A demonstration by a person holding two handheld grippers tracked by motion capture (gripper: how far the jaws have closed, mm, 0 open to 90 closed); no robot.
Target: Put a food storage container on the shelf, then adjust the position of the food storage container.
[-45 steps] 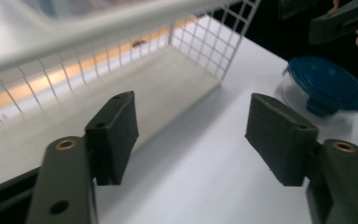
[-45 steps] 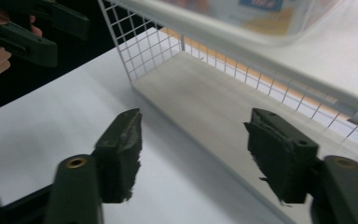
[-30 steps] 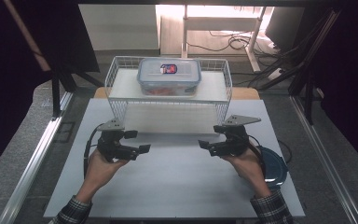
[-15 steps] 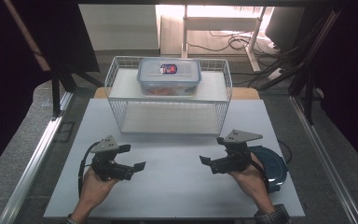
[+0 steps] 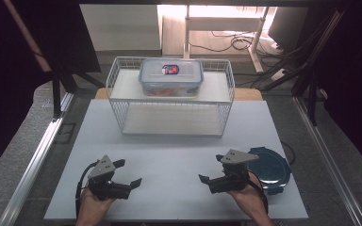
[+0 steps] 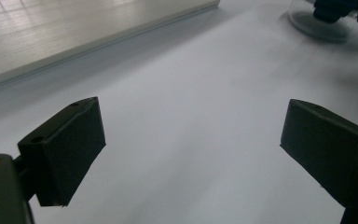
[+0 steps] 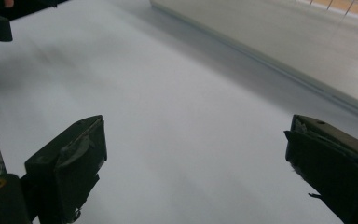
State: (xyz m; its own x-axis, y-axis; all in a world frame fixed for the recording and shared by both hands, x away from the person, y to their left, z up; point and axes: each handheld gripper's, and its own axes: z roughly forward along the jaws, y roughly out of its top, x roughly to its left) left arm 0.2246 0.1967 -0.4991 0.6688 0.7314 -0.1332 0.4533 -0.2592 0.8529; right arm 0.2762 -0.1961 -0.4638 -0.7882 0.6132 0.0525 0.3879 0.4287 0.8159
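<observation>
My left gripper (image 5: 128, 173) hangs low over the near left of the white table board (image 5: 174, 155). Its jaws have just been opening and stand wide with nothing between them, as the left gripper view (image 6: 191, 140) confirms. My right gripper (image 5: 210, 168) mirrors it at the near right, beside a dark blue round lid (image 5: 271, 169). Its jaws have also just been opening and hold nothing (image 7: 196, 154). A clear lidded container (image 5: 171, 76) with a red and blue label sits on the top shelf of a white wire basket rack (image 5: 118, 110) at the back.
The rack's lower shelf (image 5: 169, 122) holds nothing. Metal rails (image 5: 37, 155) run along both table sides, with dark stands and cables behind. The blue lid (image 6: 326, 23) lies far ahead in the left gripper view. The other gripper (image 7: 0, 18) shows top left in the right gripper view.
Both hands have drawn back from the rack toward the near edge and sunk closer to the board. Both pairs of jaws stand wider than before.
</observation>
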